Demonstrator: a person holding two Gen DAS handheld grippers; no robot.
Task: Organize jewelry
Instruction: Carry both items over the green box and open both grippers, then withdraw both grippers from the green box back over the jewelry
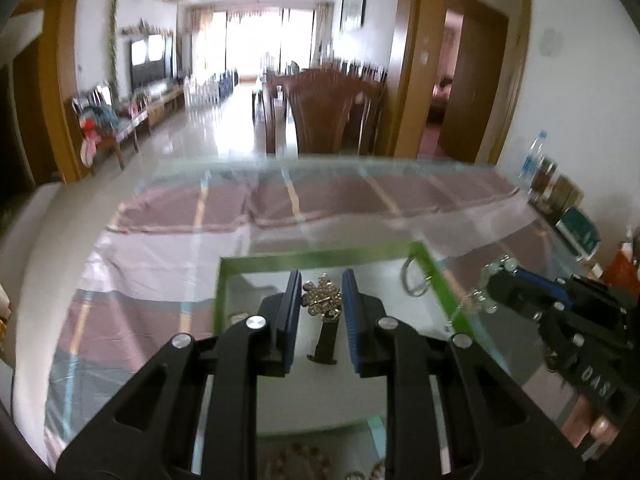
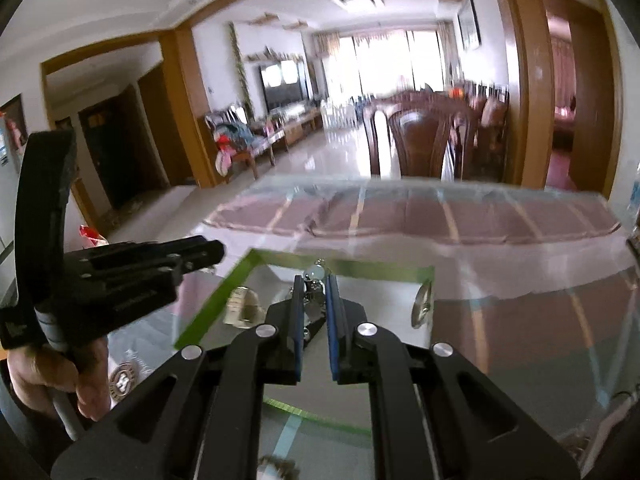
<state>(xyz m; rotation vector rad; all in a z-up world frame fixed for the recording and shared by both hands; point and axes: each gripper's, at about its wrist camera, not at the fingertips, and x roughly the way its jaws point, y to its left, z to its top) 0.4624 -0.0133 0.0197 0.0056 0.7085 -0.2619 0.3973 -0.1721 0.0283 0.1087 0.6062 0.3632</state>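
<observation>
Over the glass-topped table, left to right: left gripper, jaws narrowed onto a beaded silver hair clip, held above the green-edged tray; silver bangle at the tray's right border; right gripper, jaws nearly closed on a chain piece with pale green beads, beside the tray's right edge.
</observation>
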